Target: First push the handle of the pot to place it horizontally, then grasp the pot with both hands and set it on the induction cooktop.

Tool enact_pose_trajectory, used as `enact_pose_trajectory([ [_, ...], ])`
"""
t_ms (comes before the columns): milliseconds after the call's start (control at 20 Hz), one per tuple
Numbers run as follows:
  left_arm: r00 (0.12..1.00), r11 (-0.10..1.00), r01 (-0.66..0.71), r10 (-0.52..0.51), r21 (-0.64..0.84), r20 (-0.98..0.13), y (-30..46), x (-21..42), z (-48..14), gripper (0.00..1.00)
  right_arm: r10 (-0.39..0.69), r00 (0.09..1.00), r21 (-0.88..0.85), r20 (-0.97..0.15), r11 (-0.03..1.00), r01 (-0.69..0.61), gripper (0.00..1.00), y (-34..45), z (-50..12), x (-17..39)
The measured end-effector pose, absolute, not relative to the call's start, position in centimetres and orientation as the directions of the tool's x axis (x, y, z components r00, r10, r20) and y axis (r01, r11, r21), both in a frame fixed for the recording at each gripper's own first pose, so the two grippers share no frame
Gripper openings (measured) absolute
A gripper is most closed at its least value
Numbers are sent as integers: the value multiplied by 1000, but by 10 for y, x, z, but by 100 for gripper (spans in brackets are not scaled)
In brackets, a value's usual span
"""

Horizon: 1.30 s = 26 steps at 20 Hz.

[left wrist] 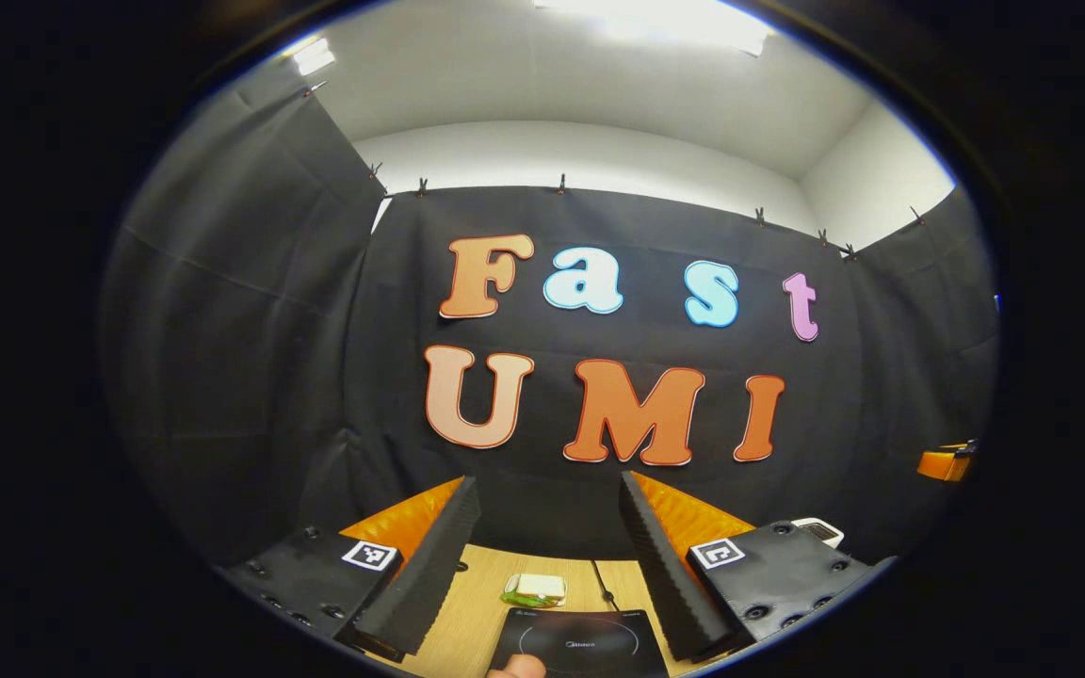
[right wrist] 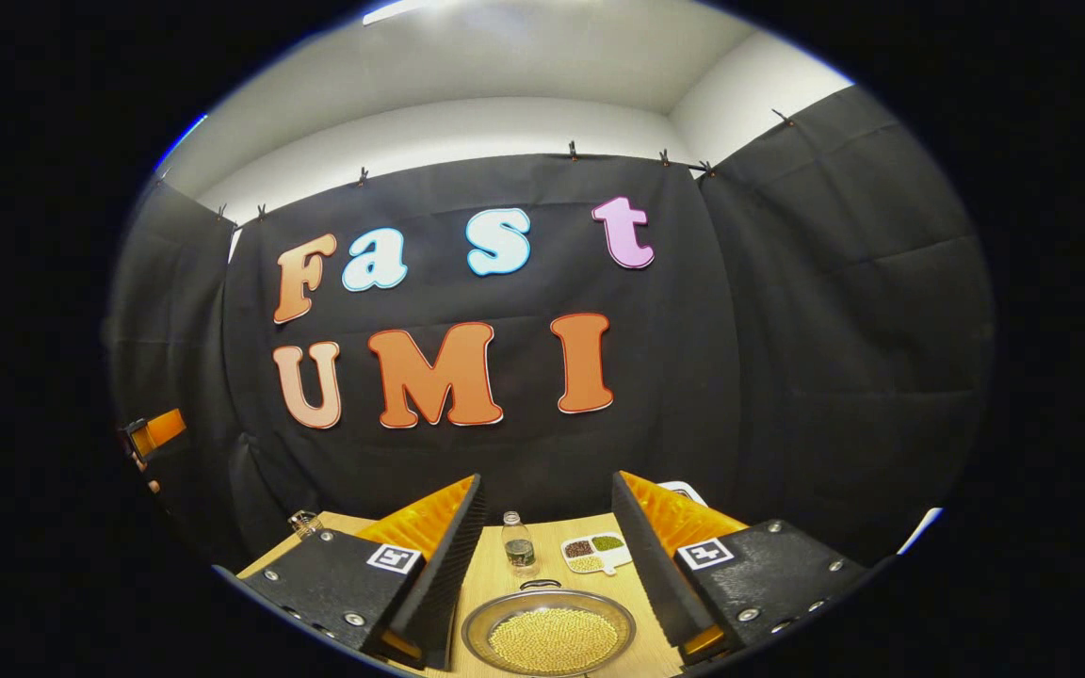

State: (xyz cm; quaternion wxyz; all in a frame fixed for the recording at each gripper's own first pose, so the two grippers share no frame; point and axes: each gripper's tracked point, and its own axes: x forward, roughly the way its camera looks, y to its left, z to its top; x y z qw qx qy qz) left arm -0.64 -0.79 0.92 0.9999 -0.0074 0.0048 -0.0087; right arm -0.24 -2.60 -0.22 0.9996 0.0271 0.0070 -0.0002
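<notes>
Both grippers are held up over the near edge of the table [right wrist: 495,565], their cameras tipped toward the booth's far wall. The left gripper [left wrist: 550,565] has its jaws spread wide with nothing between them; beyond them lies the dark induction cooktop [left wrist: 580,642], and farther back a small pale dish with something green on it [left wrist: 535,589]. A fingertip [left wrist: 516,667] pokes in at the very near edge of that view, just beside the cooktop. A thin dark cord [left wrist: 601,582] runs away toward the wall.

The right gripper [right wrist: 547,574] is likewise released and holding nothing. Between its fingers sits the pot [right wrist: 548,633], a shallow metal pan filled with small yellow grains, resting flat on the table. What looks like its handle is a little dark loop at the far rim [right wrist: 539,585]; I cannot tell its exact lie from here. Behind it stand a small bottle [right wrist: 518,544] and a divided dish of grains [right wrist: 595,552].

To my eye nothing has been touched yet, so the handle push comes first. I would bring the right gripper down low and nudge the handle gently sideways with one finger, keeping the pan from sliding or tipping, since loose grains would spill easily. For the lift, each gripper should take an opposite rim and rise level.
</notes>
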Motion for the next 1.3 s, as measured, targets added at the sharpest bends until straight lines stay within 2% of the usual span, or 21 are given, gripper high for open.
enact_pose_trajectory([
  [150, 1000, 1000, 19, -19, -17, -17, -8, -7, 8, 97, 20, 1000, 64, -12, 998, -19, 75, -25, -4, -4],
  [200, 1000, 1000, 17, -17, -16, -18, -8, -8, 8, 97, 19, 1000, 64, -11, 998, -19, 65, -25, -4, -4],
  [300, 1000, 1000, 12, -13, -11, -15, -7, -8, 9, 98, 2, 1000, 55, -14, 998, -1, 62, -32, -7, -2],
  [350, 1000, 1000, 11, -11, -7, -11, -7, -8, 10, 98, -5, 1000, 48, -13, 999, 5, 57, -33, -7, -3],
  [450, 1000, 1000, 15, -15, -2, -6, -9, -9, 10, 98, -6, 1000, 37, -21, 999, 7, 40, -32, -14, -2],
  [500, 1000, 1000, 19, -19, -4, -6, -10, -11, 9, 98, -5, 1000, 33, -31, 999, 6, 24, -32, -18, -2],
  [700, 1000, 1000, 22, -22, -10, -19, -12, -9, 5, 99, -23, 999, 15, -46, 1000, 24, 0, -34, -33, 0],
  [1300, 998, 999, 33, -32, 8, -46, -23, -5, -6, 99, 29, 983, 0, -179, 1000, -29, 0, -12, -133, -18],
])
